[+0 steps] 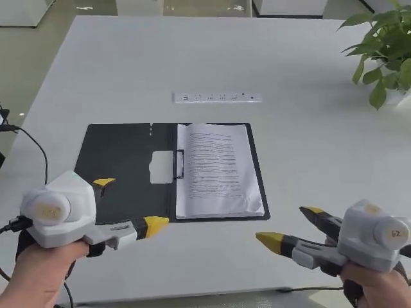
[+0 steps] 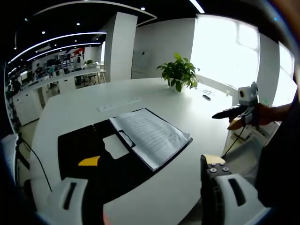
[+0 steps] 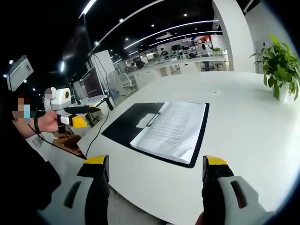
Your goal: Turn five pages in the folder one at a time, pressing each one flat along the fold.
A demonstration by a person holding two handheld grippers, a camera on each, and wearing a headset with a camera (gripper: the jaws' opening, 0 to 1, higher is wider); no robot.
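Paperwork has not started, by the look of it: in the head view the folder [image 1: 128, 173] lies open and flat on the white table [image 1: 308, 147], just past the two grippers, with the whole stack of pages [image 1: 218, 170] on its right half and the left cover bare. The fold runs straight away from the person, so each sheet's long side points the same way, top at the far edge, while the open folder as a whole is wider left to right. The left gripper [image 1: 131, 204] hovers over the near left corner of the cover and the right gripper [image 1: 289, 224] hangs off the near right corner; both have their jaws spread and hold nothing. In the left gripper view the folder [image 2: 75, 150] sits ahead between that gripper's own parted yellow tips, the pages [image 2: 150, 133] angling off to the right, and the right gripper [image 2: 224, 120] is held up well clear of them. In the right gripper view the pages [image 3: 173, 126] lie ahead with their free long edge nearest, and the left gripper [image 3: 86, 116] is out beyond the cover. To do the first turn well, I would pinch only the top sheet at its near right corner, carry it over to the left, then run the other gripper along the fold.
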